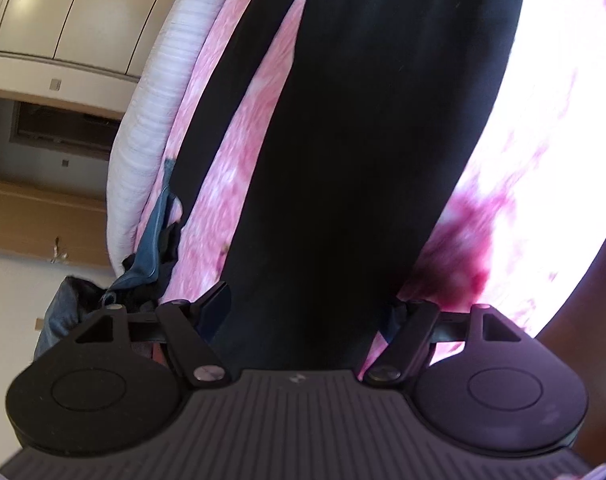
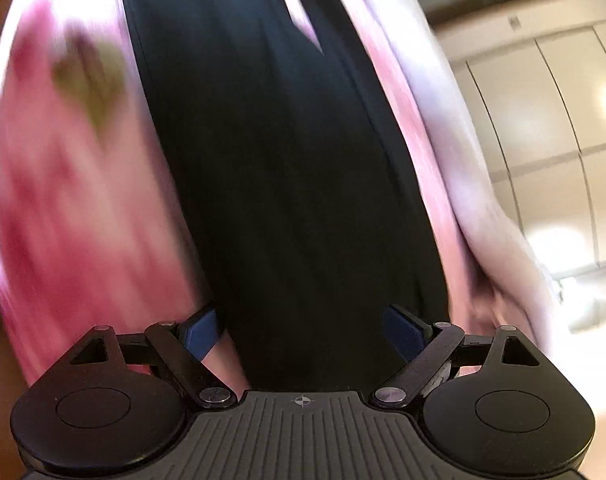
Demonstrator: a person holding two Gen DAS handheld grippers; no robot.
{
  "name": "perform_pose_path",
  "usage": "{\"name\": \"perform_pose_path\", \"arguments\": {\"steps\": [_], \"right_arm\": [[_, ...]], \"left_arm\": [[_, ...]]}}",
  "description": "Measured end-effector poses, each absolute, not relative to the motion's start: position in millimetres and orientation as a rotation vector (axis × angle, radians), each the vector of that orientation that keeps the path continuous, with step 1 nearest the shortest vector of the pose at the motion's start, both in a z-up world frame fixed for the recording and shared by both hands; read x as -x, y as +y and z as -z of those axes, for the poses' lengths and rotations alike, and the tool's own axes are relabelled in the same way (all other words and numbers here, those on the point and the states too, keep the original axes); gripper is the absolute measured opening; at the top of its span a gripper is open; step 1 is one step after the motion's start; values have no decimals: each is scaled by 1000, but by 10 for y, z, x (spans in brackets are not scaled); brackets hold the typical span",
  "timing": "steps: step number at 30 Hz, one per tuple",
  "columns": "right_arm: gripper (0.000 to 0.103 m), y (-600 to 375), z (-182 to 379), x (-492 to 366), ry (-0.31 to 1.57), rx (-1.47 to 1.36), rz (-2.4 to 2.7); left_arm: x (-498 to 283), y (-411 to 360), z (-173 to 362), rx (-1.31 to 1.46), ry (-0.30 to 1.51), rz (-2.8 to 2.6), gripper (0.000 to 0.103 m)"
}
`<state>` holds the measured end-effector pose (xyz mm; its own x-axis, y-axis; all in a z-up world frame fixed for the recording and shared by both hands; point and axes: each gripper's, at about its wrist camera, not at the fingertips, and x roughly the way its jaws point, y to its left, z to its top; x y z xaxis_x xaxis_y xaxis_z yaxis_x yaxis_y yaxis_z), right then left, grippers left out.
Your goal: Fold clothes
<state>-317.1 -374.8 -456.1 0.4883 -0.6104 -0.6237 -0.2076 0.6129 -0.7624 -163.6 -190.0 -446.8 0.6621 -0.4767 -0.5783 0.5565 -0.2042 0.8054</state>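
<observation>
A long black garment [image 1: 343, 140] lies spread on a pink flowered bedsheet [image 1: 231, 168] and runs away from both cameras. My left gripper [image 1: 309, 308] is low over its near end. Its fingers [image 1: 215, 306] stand apart, one at each edge of the black cloth, which fills the gap without being pinched. In the blurred right wrist view the same black garment [image 2: 283, 160] lies on the pink sheet [image 2: 63, 200]. My right gripper [image 2: 303, 324] is wide open, its blue-padded fingers [image 2: 201, 334] straddling the cloth.
A white ribbed blanket [image 1: 143, 140] lies along the sheet's far side, also visible as the white blanket [image 2: 483, 184]. A heap of blue and dark clothes [image 1: 151, 248] lies left of the left gripper. Pale cupboard doors [image 1: 63, 8] and cupboard doors [image 2: 543, 120] stand behind.
</observation>
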Motion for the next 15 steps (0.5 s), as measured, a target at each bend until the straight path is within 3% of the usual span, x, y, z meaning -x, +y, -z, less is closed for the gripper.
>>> {"name": "perform_pose_path", "arguments": {"steps": [5,6,8,9,11,12,15], "right_arm": [[89,-4464,4689,3599,1211,1026,385],[89,-4565,4704,3640,1226,1044,395],[85,-4726,4728,3681,1247,1076,399],[77,-4786,4738,3683,1254,1089,391],[46,-4817,4753,3663,1282,1093,324],[11,-4822,4743,3668,1302,1084,291],[6,-4854,4616,3773,1317,1025,252]], "left_arm": [[1515,-1953,4486,-1508,103,881,71],[1516,-1969,4490,-1517,100,880,67],[1518,-1999,4500,-1538,114,881,39],[1519,-2014,4505,-1550,130,883,13],[1517,-2050,4492,-1570,166,878,6],[1514,-2063,4441,-1566,185,875,5],[1570,-2076,4174,-1585,182,881,4]]}}
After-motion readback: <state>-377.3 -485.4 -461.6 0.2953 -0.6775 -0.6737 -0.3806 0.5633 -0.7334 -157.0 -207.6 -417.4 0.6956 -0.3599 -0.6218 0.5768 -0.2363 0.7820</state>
